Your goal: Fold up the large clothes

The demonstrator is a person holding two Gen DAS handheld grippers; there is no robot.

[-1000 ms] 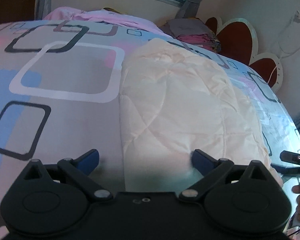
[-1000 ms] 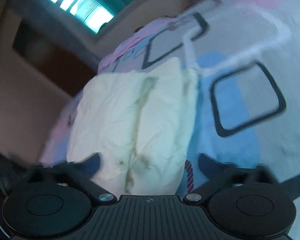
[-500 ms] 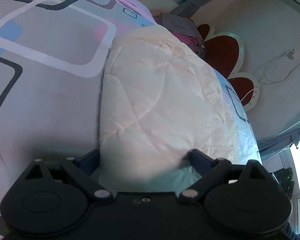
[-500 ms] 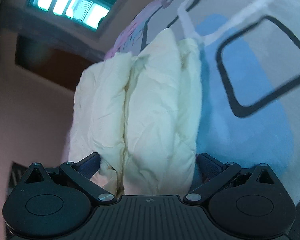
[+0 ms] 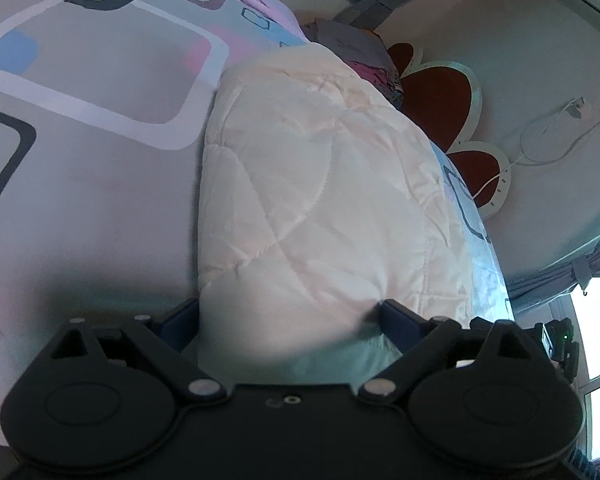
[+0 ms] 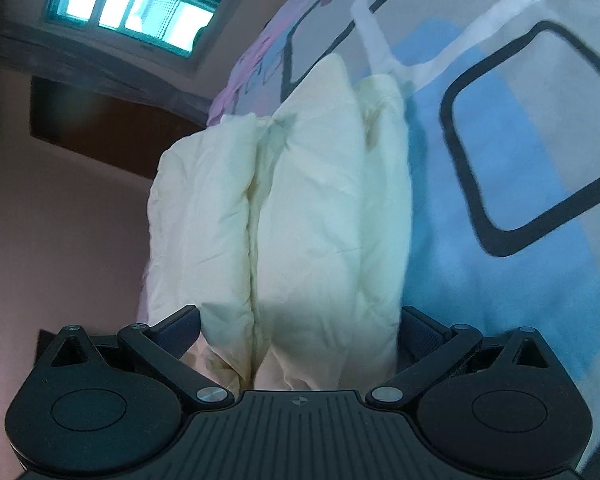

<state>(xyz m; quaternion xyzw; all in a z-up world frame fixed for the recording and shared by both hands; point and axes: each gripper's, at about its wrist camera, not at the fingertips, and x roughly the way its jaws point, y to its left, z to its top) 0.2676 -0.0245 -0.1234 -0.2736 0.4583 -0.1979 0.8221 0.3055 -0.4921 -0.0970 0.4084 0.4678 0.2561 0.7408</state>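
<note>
Left gripper (image 5: 288,312), right gripper (image 6: 300,320): black bodies, round hubs, silver screws, blue fingers (image 5: 180,318).

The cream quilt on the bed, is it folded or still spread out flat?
Folded. The right wrist view shows the cream quilt stacked in several puffy layers between the open right gripper.

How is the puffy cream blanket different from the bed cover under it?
The cream blanket is plain, with stitched diamond quilting; the bed cover has printed rounded squares in white, black, blue and pink. The blanket is thick and folded into puffy layers; the bed cover lies flat and spread wide. Both gripper jaws sit wide around the blanket. Both are soft bedding.
</note>
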